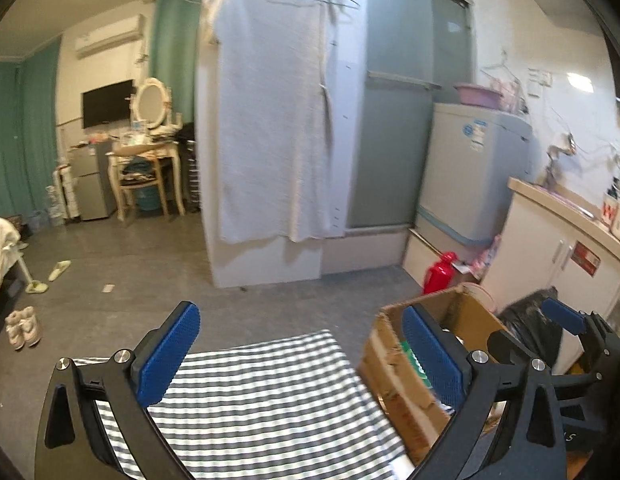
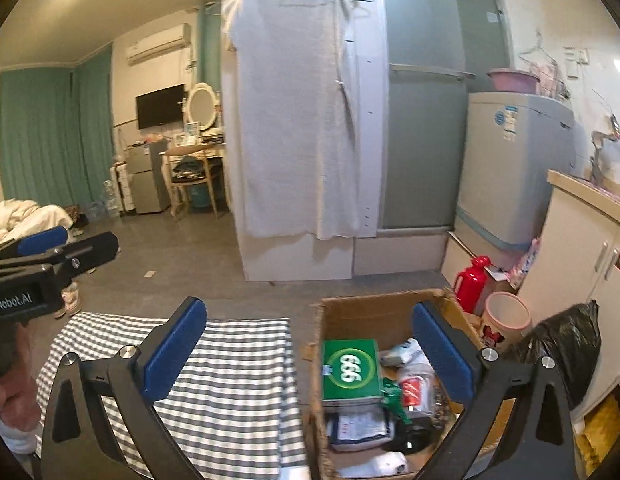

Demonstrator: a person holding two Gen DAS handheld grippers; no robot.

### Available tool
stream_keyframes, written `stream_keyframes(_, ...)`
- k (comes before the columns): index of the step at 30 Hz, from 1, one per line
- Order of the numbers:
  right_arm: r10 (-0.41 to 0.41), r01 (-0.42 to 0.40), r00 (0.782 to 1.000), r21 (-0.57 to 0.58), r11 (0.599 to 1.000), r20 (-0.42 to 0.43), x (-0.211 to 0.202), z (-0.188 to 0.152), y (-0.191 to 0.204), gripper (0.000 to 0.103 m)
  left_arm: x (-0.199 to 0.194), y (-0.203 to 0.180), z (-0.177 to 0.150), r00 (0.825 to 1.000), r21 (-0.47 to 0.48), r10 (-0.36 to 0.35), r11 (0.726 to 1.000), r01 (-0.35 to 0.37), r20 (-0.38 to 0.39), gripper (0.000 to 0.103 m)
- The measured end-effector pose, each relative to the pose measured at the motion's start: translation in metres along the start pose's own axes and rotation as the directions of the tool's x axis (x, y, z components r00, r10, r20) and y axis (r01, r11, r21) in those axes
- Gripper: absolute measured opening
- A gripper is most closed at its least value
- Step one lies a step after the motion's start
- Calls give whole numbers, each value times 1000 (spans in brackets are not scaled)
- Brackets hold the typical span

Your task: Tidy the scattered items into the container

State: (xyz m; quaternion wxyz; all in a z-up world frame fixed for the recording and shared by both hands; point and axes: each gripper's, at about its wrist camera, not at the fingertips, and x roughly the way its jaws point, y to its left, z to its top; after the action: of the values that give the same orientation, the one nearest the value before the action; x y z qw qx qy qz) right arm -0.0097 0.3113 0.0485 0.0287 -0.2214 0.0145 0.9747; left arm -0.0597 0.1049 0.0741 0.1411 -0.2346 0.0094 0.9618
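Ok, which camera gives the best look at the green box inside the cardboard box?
The right wrist view: the green box lies face-up in the cardboard box, fully visible. The left wrist view shows only a green sliver behind a finger.

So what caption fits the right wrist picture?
Open right gripper above the cardboard box of tidied items.

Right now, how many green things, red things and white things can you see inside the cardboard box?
Looking into the cardboard box from the right wrist view:
Green: 2, the green box and a small green item.
Red: 1, a red-and-white packet.
White: 3, packets.
Total: 6, though the pile may hide more.
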Motion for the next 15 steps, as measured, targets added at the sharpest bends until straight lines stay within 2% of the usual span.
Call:
stream_keyframes(6,66,-66,998,-40,997,11,-6,6,34,103,-31,38,-4,995,-48,95,994,-94,30,103)
stream_keyframes(15,157,-157,988,-88,984,-4,-8,0,94,103,-69,97,-20,975,-110,218,971,-213,31,103)
